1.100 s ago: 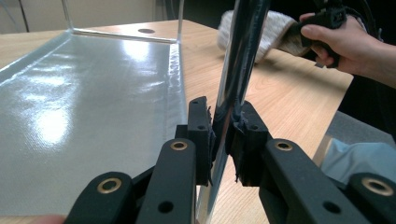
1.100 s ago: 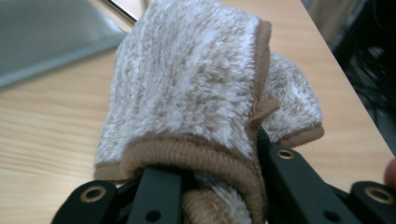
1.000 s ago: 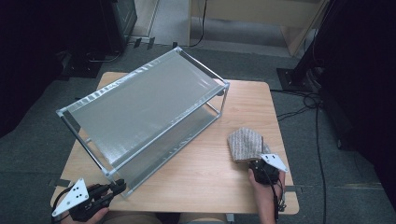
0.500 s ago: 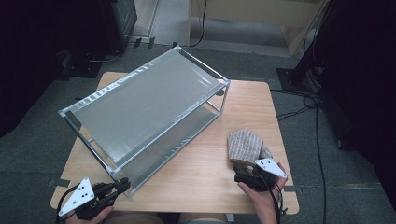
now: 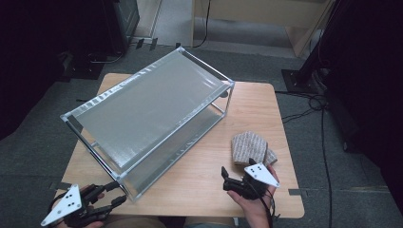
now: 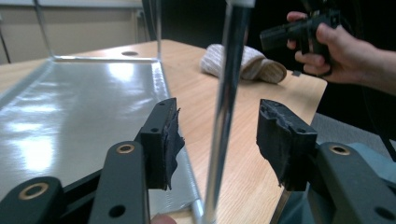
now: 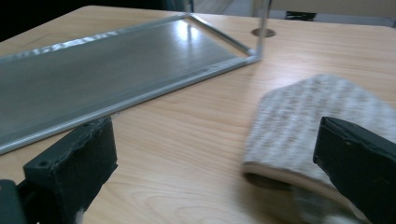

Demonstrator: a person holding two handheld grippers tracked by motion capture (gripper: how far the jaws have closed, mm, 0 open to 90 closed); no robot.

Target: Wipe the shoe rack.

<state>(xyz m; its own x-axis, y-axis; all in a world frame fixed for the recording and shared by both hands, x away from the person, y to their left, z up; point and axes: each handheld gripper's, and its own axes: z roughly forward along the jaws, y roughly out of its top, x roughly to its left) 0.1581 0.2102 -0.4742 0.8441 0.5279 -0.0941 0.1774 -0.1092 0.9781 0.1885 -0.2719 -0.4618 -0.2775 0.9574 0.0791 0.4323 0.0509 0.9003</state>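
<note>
Metal rack [image 5: 152,111] sits on the wooden table [image 5: 266,109]; a folded towel [image 5: 250,148] lies right of it. Left gripper [image 6: 217,140], jaws apart, straddles the rack's near corner post. Right gripper [image 5: 227,178], jaws apart, hovers beside the towel.

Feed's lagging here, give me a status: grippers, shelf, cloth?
Left gripper open, astride the shelf corner post. Right gripper open, at the folded cloth, not gripping. Nothing in the way.
</note>
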